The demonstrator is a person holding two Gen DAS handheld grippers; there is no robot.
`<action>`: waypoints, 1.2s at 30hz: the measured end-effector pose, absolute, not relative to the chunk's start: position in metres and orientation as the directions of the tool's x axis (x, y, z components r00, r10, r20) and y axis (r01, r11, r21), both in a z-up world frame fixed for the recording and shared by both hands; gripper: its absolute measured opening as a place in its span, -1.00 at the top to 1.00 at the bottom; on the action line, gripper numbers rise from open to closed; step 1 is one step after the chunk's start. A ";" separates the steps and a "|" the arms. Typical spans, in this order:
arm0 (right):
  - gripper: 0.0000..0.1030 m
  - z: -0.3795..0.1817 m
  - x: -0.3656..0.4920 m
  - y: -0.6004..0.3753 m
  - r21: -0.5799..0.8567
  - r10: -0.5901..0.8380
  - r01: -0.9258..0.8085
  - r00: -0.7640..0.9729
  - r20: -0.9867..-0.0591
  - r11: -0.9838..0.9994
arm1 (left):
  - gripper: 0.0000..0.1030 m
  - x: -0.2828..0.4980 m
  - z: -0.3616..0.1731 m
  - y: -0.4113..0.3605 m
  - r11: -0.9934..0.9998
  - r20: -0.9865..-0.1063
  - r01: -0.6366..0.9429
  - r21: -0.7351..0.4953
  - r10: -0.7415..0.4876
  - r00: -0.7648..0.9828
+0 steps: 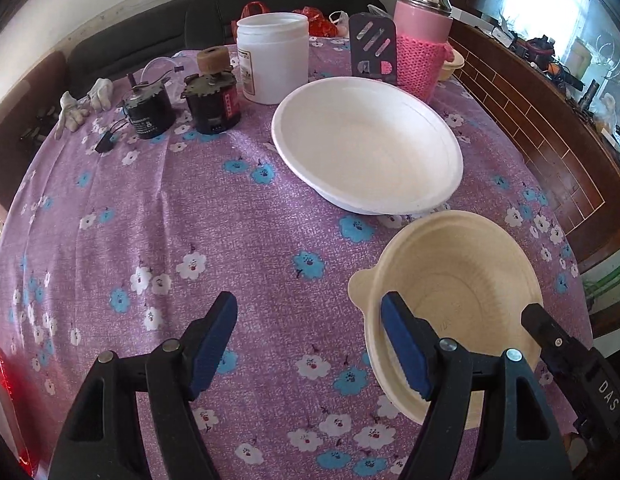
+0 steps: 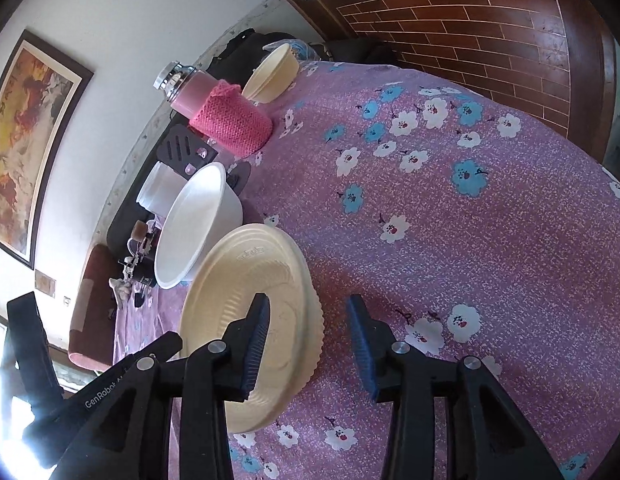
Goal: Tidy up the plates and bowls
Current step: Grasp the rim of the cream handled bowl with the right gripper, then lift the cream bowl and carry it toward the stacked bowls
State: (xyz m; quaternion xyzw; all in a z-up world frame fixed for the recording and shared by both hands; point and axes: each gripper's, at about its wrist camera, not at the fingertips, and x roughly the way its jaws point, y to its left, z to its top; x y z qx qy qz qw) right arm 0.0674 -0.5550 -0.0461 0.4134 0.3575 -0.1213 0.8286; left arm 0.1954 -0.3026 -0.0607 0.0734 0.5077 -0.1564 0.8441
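Note:
A cream paper bowl with a rim tab sits at the near right of the purple flowered tablecloth. A larger white bowl stands just behind it. My left gripper is open and empty, low over the cloth just left of the cream bowl, its right finger in front of the bowl's rim. My right gripper is open, its left finger inside the cream bowl and the right finger outside, the wall between them. The white bowl lies beyond. Another cream bowl sits at the far table edge.
A pink thermos in a knitted sleeve, a white plastic jar, a dark perforated stand, two small motors and white gloves line the back of the table. A wooden cabinet runs along the right.

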 end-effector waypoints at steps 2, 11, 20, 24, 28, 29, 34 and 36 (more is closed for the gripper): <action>0.17 -0.048 0.068 -0.555 0.604 0.099 0.493 0.718 -0.689 0.627 | -0.42 0.197 -0.064 -0.305 0.940 -0.884 0.338 -0.041 -0.192 0.426; 0.19 -0.050 0.077 -0.540 0.595 0.111 0.459 0.723 -0.682 0.660 | -0.42 0.204 -0.075 -0.311 0.924 -0.900 0.341 -0.172 -0.288 0.326; 0.47 -0.056 0.079 -0.543 0.621 0.134 0.458 0.728 -0.673 0.636 | -0.42 0.207 -0.087 -0.315 0.925 -0.903 0.323 -0.202 -0.303 0.305; 0.63 -0.058 0.081 -0.541 0.613 0.136 0.455 0.721 -0.679 0.646 | -0.27 0.207 -0.088 -0.313 0.924 -0.897 0.321 -0.210 -0.313 0.313; 0.81 -0.062 0.083 -0.542 0.619 0.142 0.459 0.720 -0.680 0.638 | 0.38 0.207 -0.089 -0.310 0.920 -0.895 0.319 -0.226 -0.325 0.304; 0.82 -0.063 0.083 -0.542 0.617 0.139 0.463 0.717 -0.683 0.636 | 0.52 0.208 -0.090 -0.309 0.920 -0.896 0.318 -0.228 -0.326 0.300; 0.83 -0.063 0.081 -0.542 0.623 0.144 0.458 0.722 -0.677 0.634 | 0.68 0.205 -0.090 -0.303 0.912 -0.894 0.321 -0.255 -0.349 0.282; 0.83 -0.063 0.081 -0.542 0.629 0.150 0.456 0.723 -0.674 0.629 | 0.68 0.204 -0.090 -0.302 0.913 -0.895 0.322 -0.252 -0.346 0.281</action>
